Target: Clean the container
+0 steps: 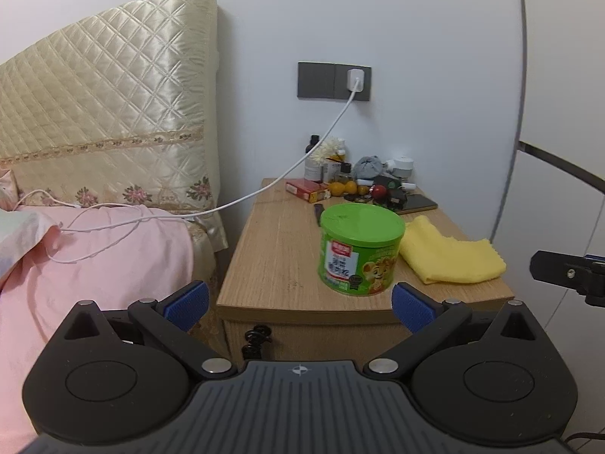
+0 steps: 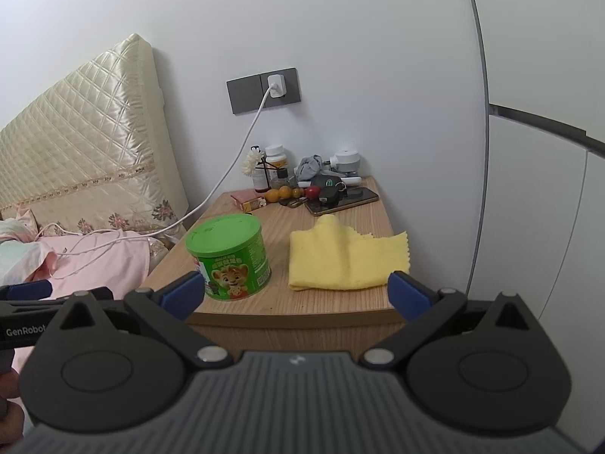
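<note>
**Both grippers wide and empty before the tin and cloth**

The wooden bedside table (image 2: 340, 302) lies just ahead of both tools; the folded yellow microfibre cloth (image 2: 340, 261), soft and limp, sits ahead of the right gripper (image 2: 297, 293), best pinched at a raised fold; the short green cylindrical tin with a plastic lid (image 1: 359, 253), probably light, rigid and smooth-walled, stands ahead-right of the left gripper (image 1: 300, 306), best clasped across its sides; both grippers gape fully, holding nothing.

One green can (image 1: 361, 249), one yellow cloth (image 1: 450, 255), one phone (image 2: 342, 199), two hand-held grippers (image 1: 300, 304).

green can (image 1: 361, 249) | lidded, upright | beside folded yellow cloth (image 1: 450, 255)
</note>
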Action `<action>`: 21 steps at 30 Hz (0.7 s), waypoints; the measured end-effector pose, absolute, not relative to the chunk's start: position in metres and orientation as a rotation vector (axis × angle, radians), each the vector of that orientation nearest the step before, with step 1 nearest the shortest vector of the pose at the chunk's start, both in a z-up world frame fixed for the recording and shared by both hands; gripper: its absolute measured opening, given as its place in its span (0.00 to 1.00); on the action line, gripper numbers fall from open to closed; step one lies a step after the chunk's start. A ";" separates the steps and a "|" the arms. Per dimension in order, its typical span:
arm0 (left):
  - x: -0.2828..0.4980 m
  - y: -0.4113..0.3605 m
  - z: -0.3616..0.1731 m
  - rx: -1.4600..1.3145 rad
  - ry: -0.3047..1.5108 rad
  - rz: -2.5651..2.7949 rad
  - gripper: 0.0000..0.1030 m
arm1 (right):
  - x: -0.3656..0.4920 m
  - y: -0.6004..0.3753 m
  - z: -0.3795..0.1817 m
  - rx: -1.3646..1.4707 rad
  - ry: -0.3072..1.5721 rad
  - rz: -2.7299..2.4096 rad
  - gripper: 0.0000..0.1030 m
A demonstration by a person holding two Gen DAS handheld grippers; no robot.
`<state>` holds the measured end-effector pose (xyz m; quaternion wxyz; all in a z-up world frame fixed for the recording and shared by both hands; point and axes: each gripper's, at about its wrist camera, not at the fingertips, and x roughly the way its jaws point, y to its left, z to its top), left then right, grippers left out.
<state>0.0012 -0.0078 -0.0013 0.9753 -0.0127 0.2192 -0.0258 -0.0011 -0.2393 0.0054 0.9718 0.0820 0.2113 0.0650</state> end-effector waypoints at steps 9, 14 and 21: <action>-0.012 0.002 0.002 -0.014 0.428 -0.062 1.00 | -0.007 -0.241 0.006 0.193 0.426 0.143 1.00; -0.010 0.000 0.003 0.007 0.435 -0.027 1.00 | -0.007 -0.240 0.004 0.183 0.421 0.134 1.00; -0.011 0.003 0.005 -0.009 0.437 -0.032 1.00 | -0.007 -0.240 0.006 0.175 0.424 0.128 1.00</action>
